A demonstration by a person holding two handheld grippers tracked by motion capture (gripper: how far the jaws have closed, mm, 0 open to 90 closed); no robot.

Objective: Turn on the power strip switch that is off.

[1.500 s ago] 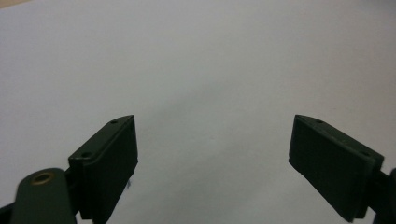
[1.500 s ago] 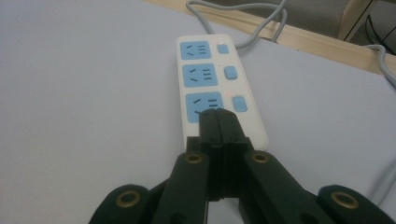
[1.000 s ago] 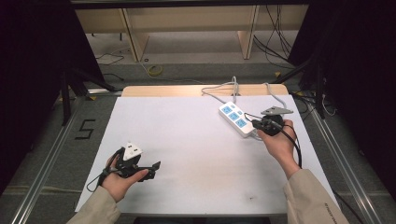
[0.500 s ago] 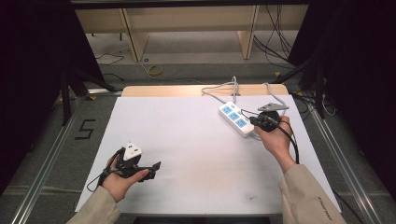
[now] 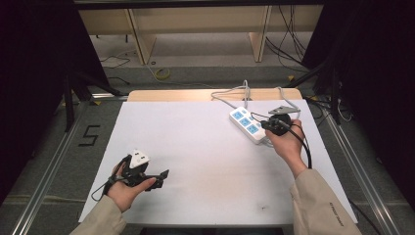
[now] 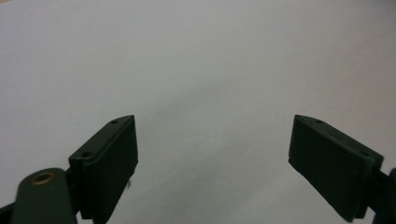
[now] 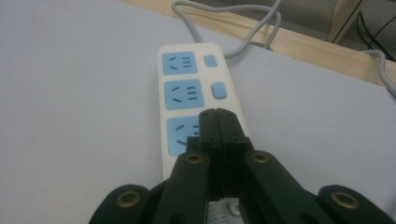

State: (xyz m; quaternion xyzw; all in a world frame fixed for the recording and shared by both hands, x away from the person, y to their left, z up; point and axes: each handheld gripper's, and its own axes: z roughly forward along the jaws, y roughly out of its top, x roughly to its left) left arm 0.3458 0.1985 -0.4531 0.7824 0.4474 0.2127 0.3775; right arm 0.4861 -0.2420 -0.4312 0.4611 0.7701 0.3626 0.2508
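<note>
A white power strip [image 5: 246, 124] with three blue sockets lies at the table's far right, and its grey cable [image 5: 229, 93] runs off the far edge. My right gripper [image 5: 265, 125] is shut with nothing between the jaws. In the right gripper view its tips [image 7: 217, 113] hover over the nearest blue socket of the power strip [image 7: 184, 93], beside two blue switch buttons [image 7: 218, 90]. My left gripper [image 5: 160, 177] is held low at the front left, with a white three-cornered piece on top. Its jaws stand wide open over bare white table [image 6: 213, 120].
The white table sheet [image 5: 205, 161] ends at a wooden strip [image 5: 171, 94] along the far edge. Grey cable [image 7: 243, 25] loops over that strip behind the power strip. Metal rails run along both sides of the table, and cables lie on the floor beyond.
My right gripper has shifted a little away from the person, closer over the near end of the power strip. The left gripper has not moved.
</note>
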